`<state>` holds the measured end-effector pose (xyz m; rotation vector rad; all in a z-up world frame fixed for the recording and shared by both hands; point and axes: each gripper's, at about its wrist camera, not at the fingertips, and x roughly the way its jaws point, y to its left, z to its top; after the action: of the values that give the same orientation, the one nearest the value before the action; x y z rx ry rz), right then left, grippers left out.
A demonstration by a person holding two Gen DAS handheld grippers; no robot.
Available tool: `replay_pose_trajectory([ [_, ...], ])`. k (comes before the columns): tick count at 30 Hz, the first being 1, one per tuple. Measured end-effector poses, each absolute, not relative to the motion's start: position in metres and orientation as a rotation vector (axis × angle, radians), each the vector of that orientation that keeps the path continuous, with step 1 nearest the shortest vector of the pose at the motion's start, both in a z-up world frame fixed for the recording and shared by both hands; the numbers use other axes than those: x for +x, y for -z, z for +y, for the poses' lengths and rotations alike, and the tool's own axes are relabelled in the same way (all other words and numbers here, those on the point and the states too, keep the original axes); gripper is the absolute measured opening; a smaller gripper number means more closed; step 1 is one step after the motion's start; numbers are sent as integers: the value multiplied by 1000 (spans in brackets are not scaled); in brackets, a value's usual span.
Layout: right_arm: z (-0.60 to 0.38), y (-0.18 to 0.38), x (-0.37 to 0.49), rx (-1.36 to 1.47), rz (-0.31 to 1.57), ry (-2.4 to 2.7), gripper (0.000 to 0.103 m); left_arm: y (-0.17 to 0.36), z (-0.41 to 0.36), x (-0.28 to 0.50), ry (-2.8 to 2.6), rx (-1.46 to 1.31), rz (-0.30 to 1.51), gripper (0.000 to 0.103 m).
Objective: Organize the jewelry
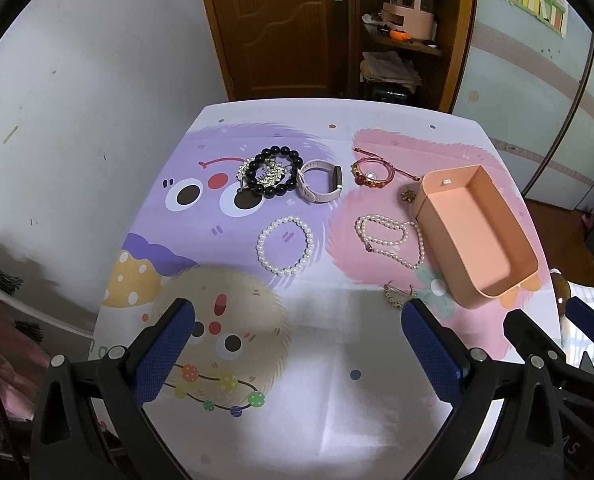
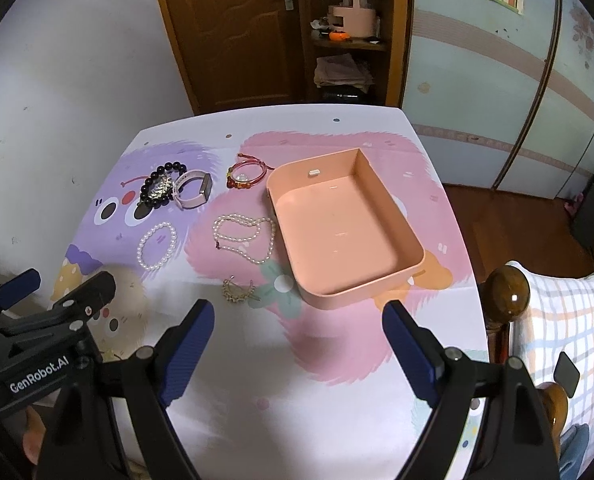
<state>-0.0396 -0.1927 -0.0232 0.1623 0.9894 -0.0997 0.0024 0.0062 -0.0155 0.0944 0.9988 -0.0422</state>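
Nearest, left gripper (image 1: 297, 344) spread wide, blue pads (image 1: 165, 352) holding nothing, low over the bare near part of the tablecloth (image 1: 317, 400). Right gripper (image 2: 299, 340) likewise wide apart and empty (its neighbour's black frame showing at the left edge of its view). Open cloth between both tools and the first pieces, nothing in the way.

Just beyond, a small gold hair clip (image 2: 237, 290) lying flat, close to the near left corner of the peach tray (image 2: 413, 268). Tray empty, long axis running from the near right toward the far left, near short wall close to the table's right edge, little room on that side. Left of the tray, a long pearl necklace (image 2: 243, 236) loosely looped, almost touching the tray wall. Further left, a round pearl bracelet (image 1: 285, 246) lying apart, clear cloth all round.

In the far row, from the left: black bead bracelet (image 1: 275, 172) with a silver leafy piece (image 1: 263, 172) lying across it, touching the pink watch (image 1: 319, 184) on its side; then red cord bracelet (image 1: 371, 172) with amber beads; a small brass-coloured trinket (image 1: 409, 196) tucked against the tray's far corner.

Behind the table, wooden door (image 2: 233, 32) and open shelves (image 2: 349, 40).
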Motion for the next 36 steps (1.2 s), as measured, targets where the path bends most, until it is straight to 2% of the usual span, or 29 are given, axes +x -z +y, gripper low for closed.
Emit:
replay_pose_trajectory([
  [36, -172, 1, -45, 60, 953, 118, 87, 6, 15, 0, 68, 82, 988, 102],
])
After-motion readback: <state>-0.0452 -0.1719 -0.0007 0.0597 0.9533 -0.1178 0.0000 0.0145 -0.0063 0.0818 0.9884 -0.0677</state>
